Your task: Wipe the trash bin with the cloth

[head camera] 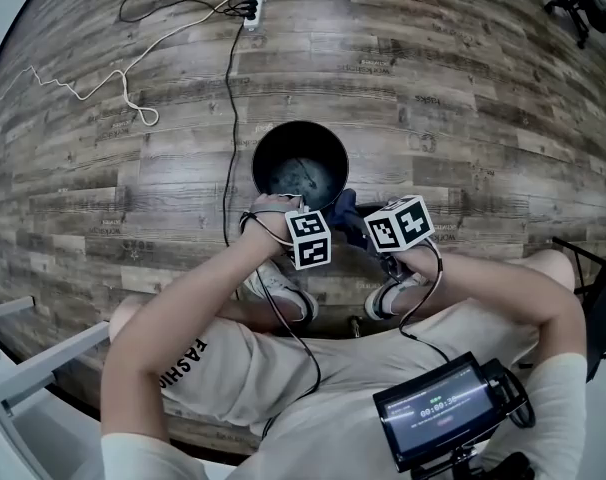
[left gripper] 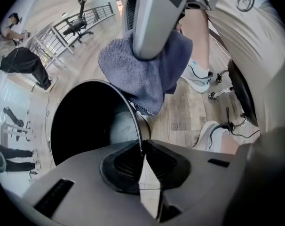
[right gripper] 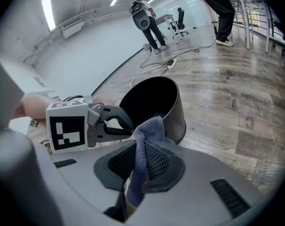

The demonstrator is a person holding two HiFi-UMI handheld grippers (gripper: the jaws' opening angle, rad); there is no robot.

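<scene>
Round black trash bin [head camera: 303, 173], blue-grey cloth [head camera: 345, 211] at rim

The cloth [right gripper: 152, 126] in your right gripper [right gripper: 141, 142] is a dusty slate blue against that gripper's grey body and black ribbed pads [right gripper: 156, 161]. The trash bin [head camera: 283, 143] just beyond it is black, with a mottled blue-grey bottom. Your left gripper [left gripper: 142, 147] is the same grey, its marker cube [head camera: 309, 238] is white with black squares, and the floor [head camera: 463, 118] beneath is weathered grey-brown planking.
</scene>
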